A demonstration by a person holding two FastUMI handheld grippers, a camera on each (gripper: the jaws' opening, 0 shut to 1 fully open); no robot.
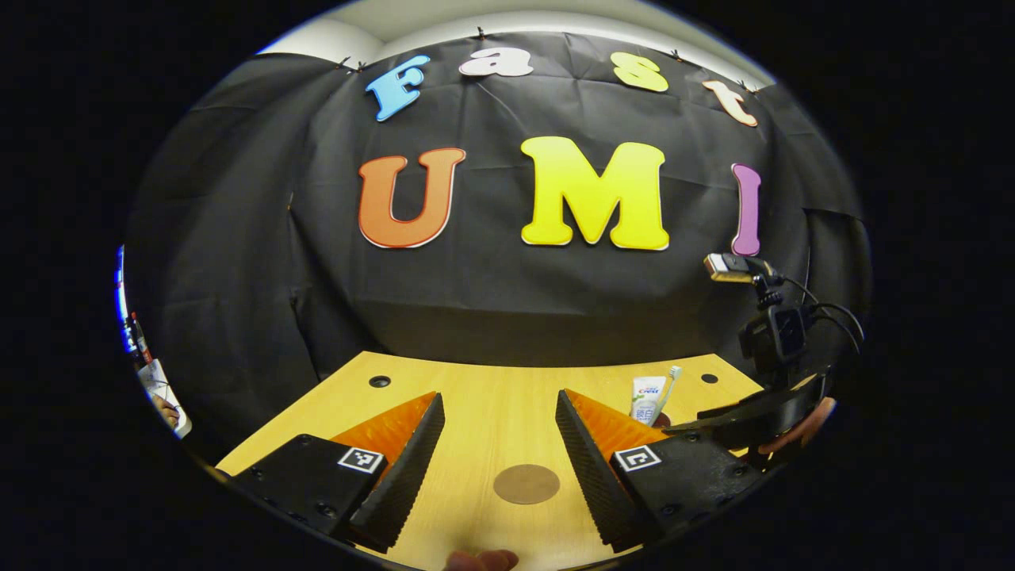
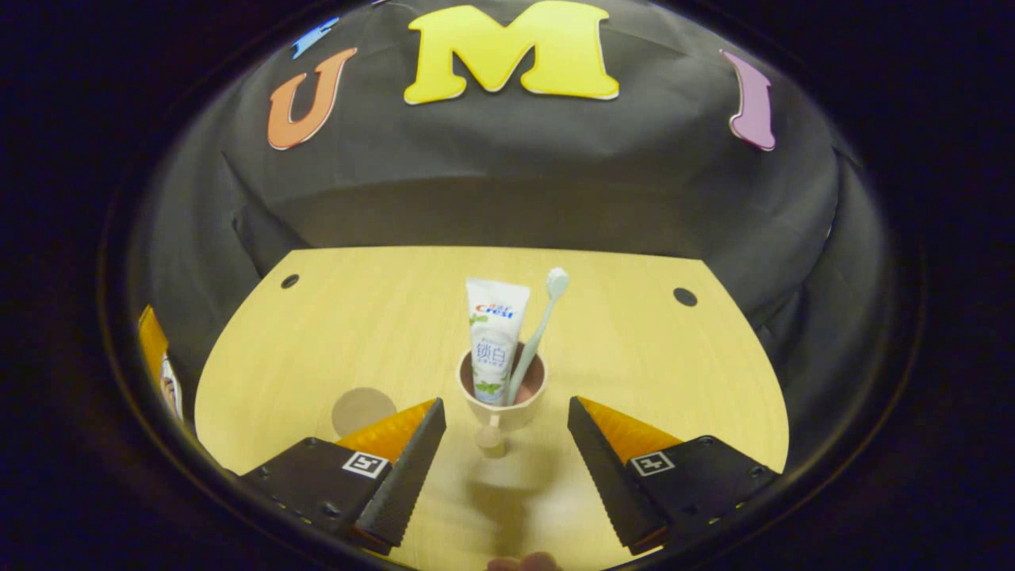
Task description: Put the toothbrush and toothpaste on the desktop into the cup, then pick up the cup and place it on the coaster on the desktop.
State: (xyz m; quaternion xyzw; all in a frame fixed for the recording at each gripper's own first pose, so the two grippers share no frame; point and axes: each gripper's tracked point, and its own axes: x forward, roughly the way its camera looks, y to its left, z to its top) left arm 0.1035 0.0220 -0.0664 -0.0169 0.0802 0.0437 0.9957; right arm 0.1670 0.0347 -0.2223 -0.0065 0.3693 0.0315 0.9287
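Note:
A beige cup (image 2: 503,399) stands upright on the wooden desktop (image 2: 381,333), holding a white toothpaste tube (image 2: 493,337) and a pale green toothbrush (image 2: 539,329) that lean out of it. My right gripper (image 2: 504,444) is open, its fingers just short of the cup on either side, not touching it. A round brown coaster (image 2: 362,410) lies to the cup's left. In the left gripper view the coaster (image 1: 526,484) sits between the open fingers of my left gripper (image 1: 498,456). The toothpaste tube (image 1: 646,399) and toothbrush (image 1: 668,386) rise behind the right finger, with the other gripper (image 1: 753,416) beside them.
Small dark holes (image 2: 685,297) mark the desktop's far corners. The black cloth wall closes the back of the desk. A camera on a stand (image 1: 773,329) with cables rises at the right. A fingertip (image 1: 480,560) shows at the bottom edge.

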